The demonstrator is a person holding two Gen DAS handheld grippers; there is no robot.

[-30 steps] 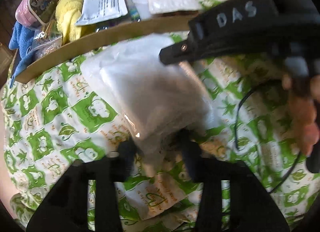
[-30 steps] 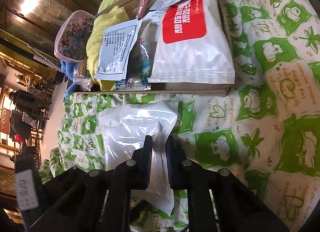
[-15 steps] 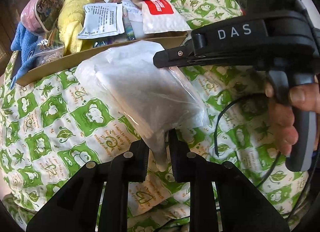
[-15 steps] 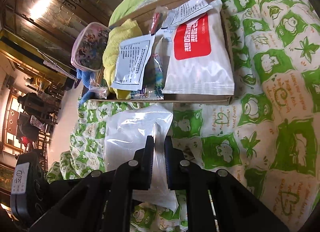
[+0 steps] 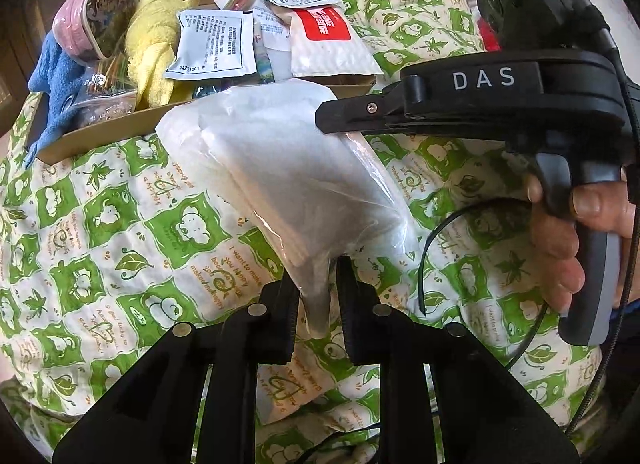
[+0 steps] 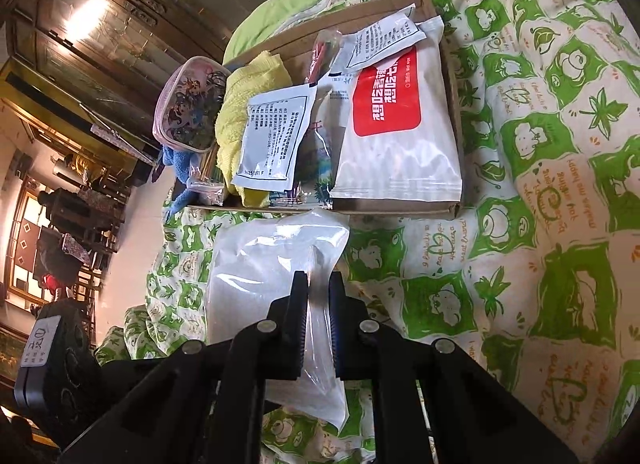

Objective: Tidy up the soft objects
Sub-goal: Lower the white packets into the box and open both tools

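Observation:
A clear plastic bag of white soft material (image 5: 288,168) is held above the green-and-white quilt, just in front of a cardboard box (image 5: 120,124). My left gripper (image 5: 318,284) is shut on the bag's near corner. My right gripper (image 6: 318,288) is shut on the bag's right edge (image 6: 276,268); its fingers (image 5: 360,120) reach in from the right in the left wrist view. The box (image 6: 400,210) holds a red-labelled white pouch (image 6: 396,132), a printed sachet (image 6: 276,144), a yellow towel (image 5: 150,44), a blue cloth (image 5: 56,76) and a pink pouch (image 5: 96,24).
The quilt (image 6: 540,224) covers the whole bed around the box. A black cable (image 5: 436,232) hangs under the right gripper's handle. Dark wooden cabinets (image 6: 100,24) and a floor with furniture lie beyond the bed's far side.
My left gripper closed from open onto the bag's near corner. The bag has lifted off the quilt, and the right gripper has risen with it.

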